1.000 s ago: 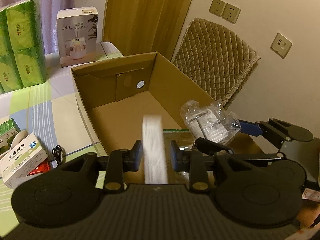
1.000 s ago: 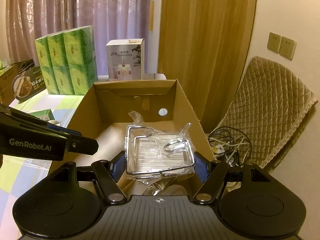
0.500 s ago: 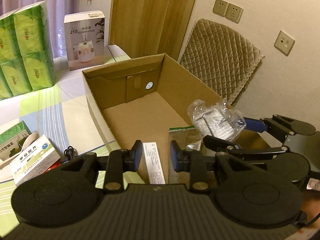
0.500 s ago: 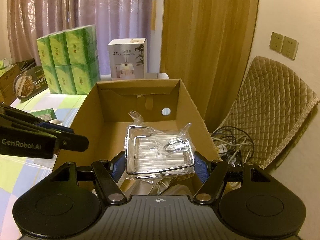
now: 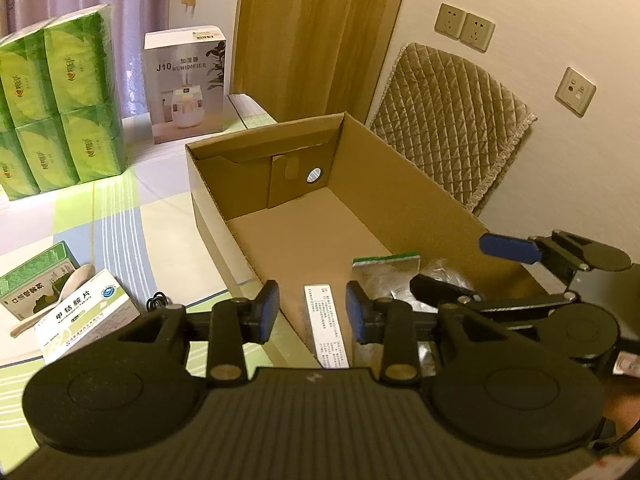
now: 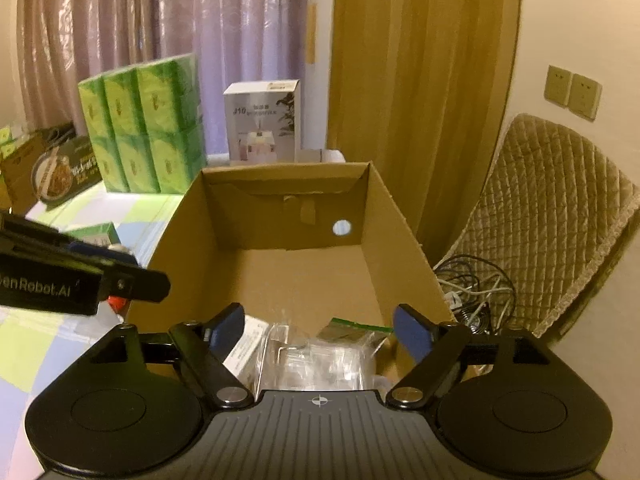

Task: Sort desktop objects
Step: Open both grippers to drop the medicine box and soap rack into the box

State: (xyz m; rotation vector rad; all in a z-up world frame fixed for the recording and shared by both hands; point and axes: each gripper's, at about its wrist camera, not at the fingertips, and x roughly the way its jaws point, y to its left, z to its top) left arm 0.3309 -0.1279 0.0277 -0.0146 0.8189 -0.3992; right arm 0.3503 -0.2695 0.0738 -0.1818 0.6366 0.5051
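On the left of the striped table (image 5: 120,216), three loose things wait to be sorted: one green tea box (image 5: 34,282), one pale spoon (image 5: 60,296) lying across it, and one white medicine box (image 5: 86,314); behind them stand one block of green tissue packs (image 5: 56,100) and one humidifier carton (image 5: 186,84). At the middle, the left gripper (image 5: 312,312) has just been opening: the white slim box (image 5: 326,330) it pinched upright a second ago now lies flat on the floor of the cardboard box (image 5: 400,208), below the gap, with the blue pads clear of it on both sides. To the right, the right gripper (image 6: 320,330) has just been opening as well, its fingers now wide; the bagged wire rack (image 6: 316,360) it clamped half a second ago has dropped into the near end of the same box, beside one green-edged foil pouch (image 6: 352,332). So three items sit inside, both hands are free, and the sorting looks about half done.
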